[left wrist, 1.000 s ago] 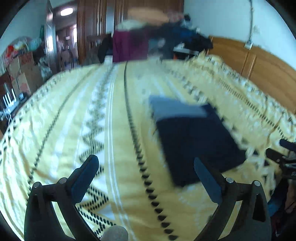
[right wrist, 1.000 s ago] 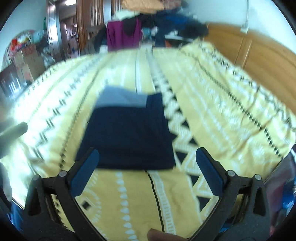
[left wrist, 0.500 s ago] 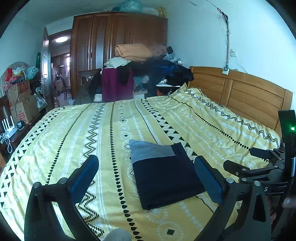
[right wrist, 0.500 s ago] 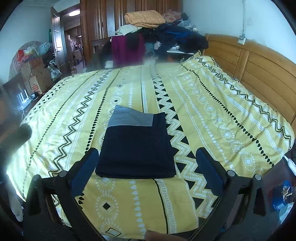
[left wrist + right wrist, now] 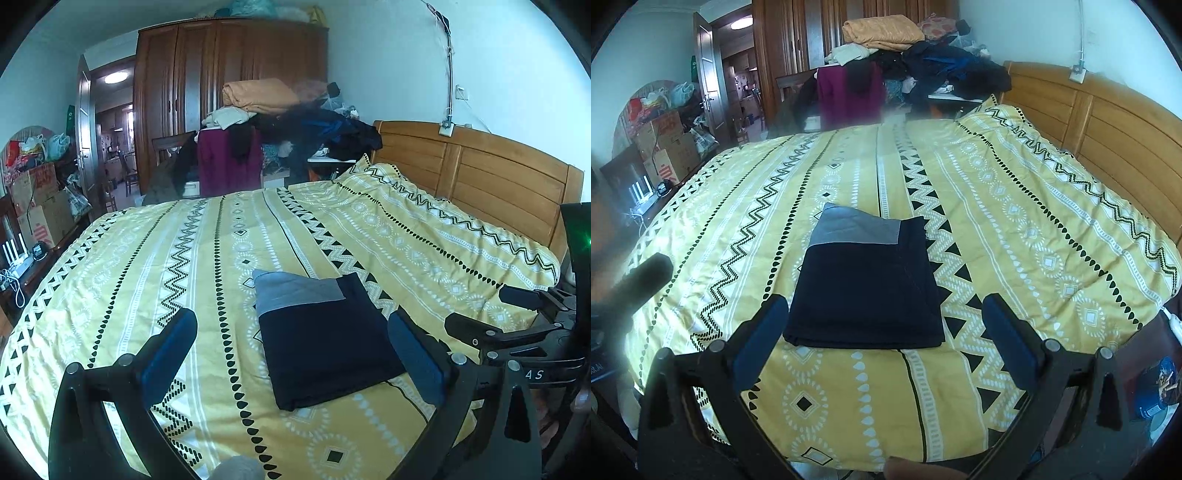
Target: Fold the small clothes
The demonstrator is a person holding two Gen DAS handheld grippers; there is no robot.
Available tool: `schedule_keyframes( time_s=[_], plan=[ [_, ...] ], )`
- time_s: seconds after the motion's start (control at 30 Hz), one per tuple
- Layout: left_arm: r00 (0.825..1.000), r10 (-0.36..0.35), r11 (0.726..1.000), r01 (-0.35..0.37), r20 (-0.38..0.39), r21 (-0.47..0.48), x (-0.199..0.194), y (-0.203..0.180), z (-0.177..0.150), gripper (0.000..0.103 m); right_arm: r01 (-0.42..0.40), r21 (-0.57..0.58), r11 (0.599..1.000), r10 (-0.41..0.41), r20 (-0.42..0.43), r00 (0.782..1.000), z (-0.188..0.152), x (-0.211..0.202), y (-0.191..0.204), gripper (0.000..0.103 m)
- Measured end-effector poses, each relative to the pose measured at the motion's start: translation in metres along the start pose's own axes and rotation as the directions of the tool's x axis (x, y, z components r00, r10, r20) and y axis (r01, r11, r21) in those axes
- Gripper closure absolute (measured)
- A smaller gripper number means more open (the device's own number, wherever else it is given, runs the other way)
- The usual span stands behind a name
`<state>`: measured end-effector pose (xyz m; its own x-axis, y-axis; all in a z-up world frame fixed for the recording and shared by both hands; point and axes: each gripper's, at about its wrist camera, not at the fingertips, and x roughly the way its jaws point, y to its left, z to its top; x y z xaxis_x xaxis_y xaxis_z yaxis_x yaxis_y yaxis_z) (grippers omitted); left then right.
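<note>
A dark navy garment with a grey band [image 5: 325, 332] [image 5: 866, 280] lies folded into a flat rectangle on the yellow patterned bedspread [image 5: 166, 266] [image 5: 1015, 229]. My left gripper [image 5: 295, 345] hovers open above the near edge of the bed, its blue pads on either side of the garment in view, holding nothing. My right gripper [image 5: 882, 332] is likewise open and empty, held back from the garment's near edge. The right gripper's black body [image 5: 517, 325] shows at the right edge of the left wrist view.
A wooden headboard [image 5: 480, 173] [image 5: 1108, 122] runs along the right side. A heap of clothes and a maroon garment [image 5: 229, 162] [image 5: 849, 92] stand beyond the far bed edge before a wardrobe. Cardboard boxes [image 5: 37, 206] [image 5: 668, 147] crowd the left by a doorway.
Both grippers have drawn back and up from the garment, so it looks smaller and farther off. The views have gone from blurred to steady. The garment has not moved.
</note>
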<state>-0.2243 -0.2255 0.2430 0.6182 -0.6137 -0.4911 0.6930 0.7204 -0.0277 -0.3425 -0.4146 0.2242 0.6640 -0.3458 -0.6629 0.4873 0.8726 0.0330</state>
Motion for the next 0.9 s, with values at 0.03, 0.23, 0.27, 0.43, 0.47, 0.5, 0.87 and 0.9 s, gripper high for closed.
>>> schedule_keyframes(
  time_s=[0.03,0.23,0.27,0.43,0.47,0.5,0.87,0.9],
  plan=[
    [1.000,0.000,1.000,0.000,-0.001,0.000,0.000,0.000,0.000,0.000,0.001,-0.002,1.000,-0.001,0.001,1.000,0.000,0.000,0.000,0.000],
    [1.000,0.010,1.000,-0.010,-0.001,-0.001,0.000,0.004,-0.005,0.000,0.019,-0.013,1.000,-0.019,-0.001,1.000,-0.017,0.002,0.000,0.000],
    [1.000,0.013,1.000,-0.013,-0.003,0.001,0.000,0.005,-0.008,0.000,0.013,-0.015,1.000,-0.013,-0.017,1.000,-0.024,0.006,0.000,0.000],
    [0.996,0.034,0.999,-0.034,-0.080,-0.001,0.011,0.013,-0.036,0.000,-0.018,-0.019,1.000,0.015,-0.150,0.989,-0.064,0.030,0.004,0.000],
    [0.995,0.036,0.999,-0.037,-0.095,-0.007,0.012,0.014,-0.042,0.000,-0.021,-0.019,1.000,0.018,-0.167,0.986,-0.073,0.032,0.005,0.000],
    [0.993,0.036,0.999,-0.038,-0.112,-0.011,0.014,0.016,-0.048,0.000,-0.019,-0.018,1.000,0.016,-0.179,0.984,-0.080,0.034,0.005,0.000],
    [0.980,-0.008,1.000,0.005,-0.198,-0.016,0.022,0.006,-0.088,0.000,0.006,-0.032,0.999,-0.014,-0.260,0.966,-0.104,0.038,0.016,0.000],
    [0.980,-0.012,1.000,0.009,-0.199,-0.020,0.022,0.006,-0.087,0.000,0.004,-0.028,1.000,-0.011,-0.258,0.966,-0.103,0.036,0.017,0.000]
  ],
)
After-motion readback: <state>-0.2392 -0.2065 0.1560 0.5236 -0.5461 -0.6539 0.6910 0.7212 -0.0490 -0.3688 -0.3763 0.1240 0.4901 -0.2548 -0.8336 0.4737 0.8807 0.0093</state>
